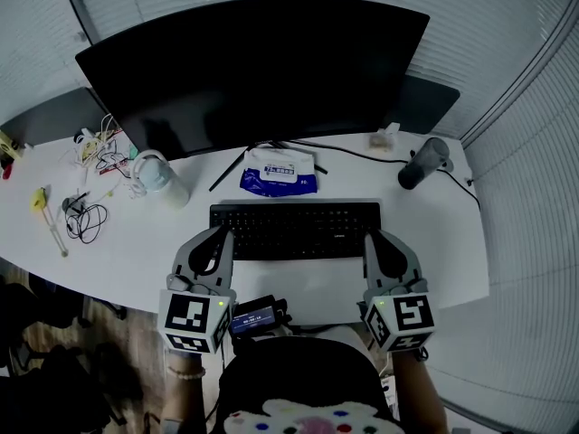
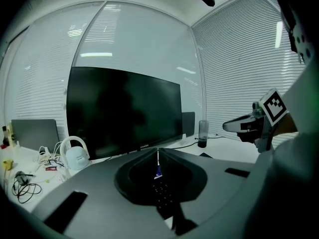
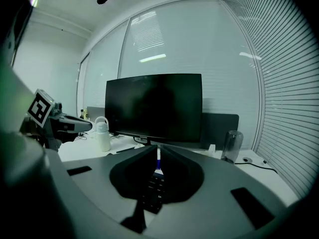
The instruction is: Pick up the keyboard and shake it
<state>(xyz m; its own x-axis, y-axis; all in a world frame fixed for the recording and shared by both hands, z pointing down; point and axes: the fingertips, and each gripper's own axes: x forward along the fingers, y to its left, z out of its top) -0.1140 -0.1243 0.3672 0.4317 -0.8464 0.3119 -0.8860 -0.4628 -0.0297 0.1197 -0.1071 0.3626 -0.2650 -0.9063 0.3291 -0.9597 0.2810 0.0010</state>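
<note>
Pointing both shut, empty grippers at the keyboard (image 1: 295, 230): my left gripper (image 1: 223, 233) sits at its left end, my right gripper (image 1: 370, 238) at its right end. Keyboard lies flat on desk (image 1: 127, 247), near side of monitor (image 1: 262, 70).

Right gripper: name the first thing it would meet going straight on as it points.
Probably the flat black keyboard: the right gripper's shut claw points over its right end, though height above it is unclear.

Your left gripper (image 1: 220, 234) sits at the keyboard's (image 1: 295, 229) left end, your right gripper (image 1: 371, 239) at its right end; keyboard lies flat on the desk (image 1: 136, 242).
</note>
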